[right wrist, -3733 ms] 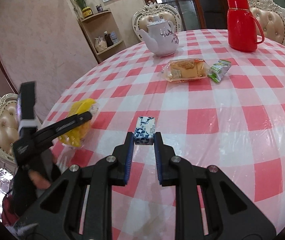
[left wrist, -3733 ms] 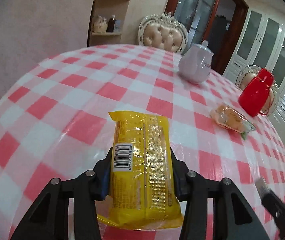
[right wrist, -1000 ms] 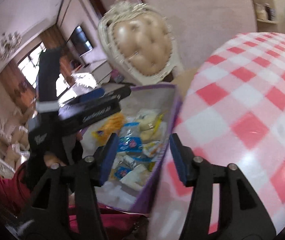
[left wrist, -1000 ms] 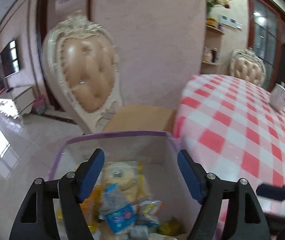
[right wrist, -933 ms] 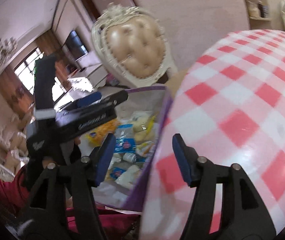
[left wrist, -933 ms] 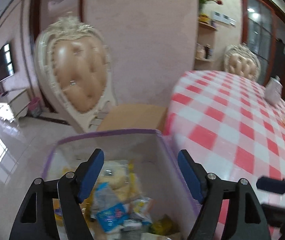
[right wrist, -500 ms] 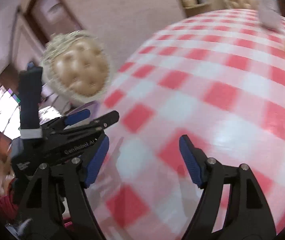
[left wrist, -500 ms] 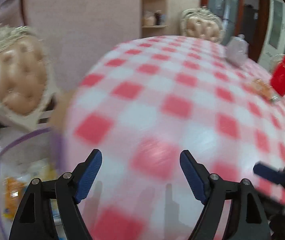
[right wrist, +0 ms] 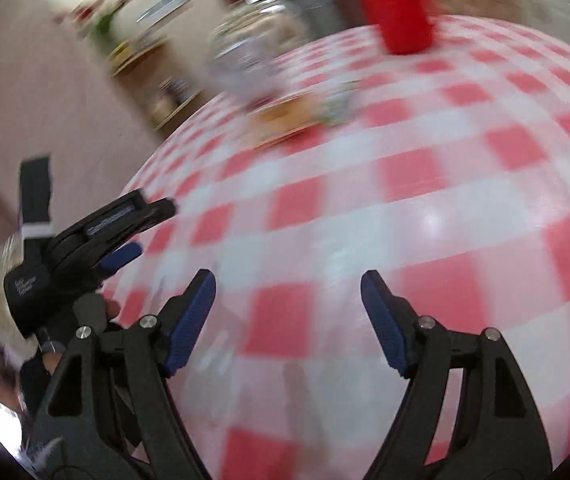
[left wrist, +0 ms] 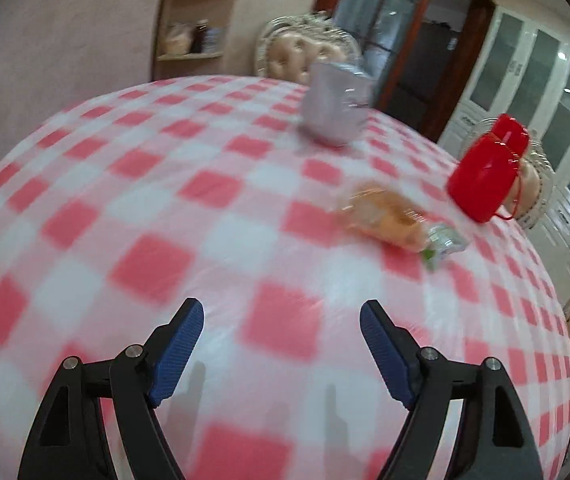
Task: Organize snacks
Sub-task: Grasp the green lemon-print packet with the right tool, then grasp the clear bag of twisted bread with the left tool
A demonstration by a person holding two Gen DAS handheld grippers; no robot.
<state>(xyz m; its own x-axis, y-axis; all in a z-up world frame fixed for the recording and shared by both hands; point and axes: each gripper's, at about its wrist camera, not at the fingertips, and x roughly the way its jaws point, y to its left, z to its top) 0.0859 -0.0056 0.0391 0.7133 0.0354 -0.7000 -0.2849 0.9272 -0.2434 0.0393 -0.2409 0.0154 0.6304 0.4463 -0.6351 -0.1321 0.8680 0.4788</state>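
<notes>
Checked tablecloth (left wrist: 157,256) bears teapot (left wrist: 335,110), red flask (left wrist: 485,168), bread packet (left wrist: 385,218); both jaws apart, empty.

red thermos (left wrist: 485,168) and teapot (left wrist: 335,106) on checkered tablecloth (left wrist: 157,216).

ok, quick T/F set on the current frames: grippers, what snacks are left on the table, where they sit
1. Both grippers are empty, jaws apart. True: the left gripper and the right gripper each show only tablecloth between their pads.
2. A yellow packet is clamped in the left gripper. False: it holds nothing.
3. An orange-filled clear snack pack lies on the checked tablecloth. True.
4. The red thermos lies tipped over beside the left gripper. False: it stands far across the table, beyond the snack pack.
5. A small green-and-white packet lies right beside the snack pack. True.
</notes>
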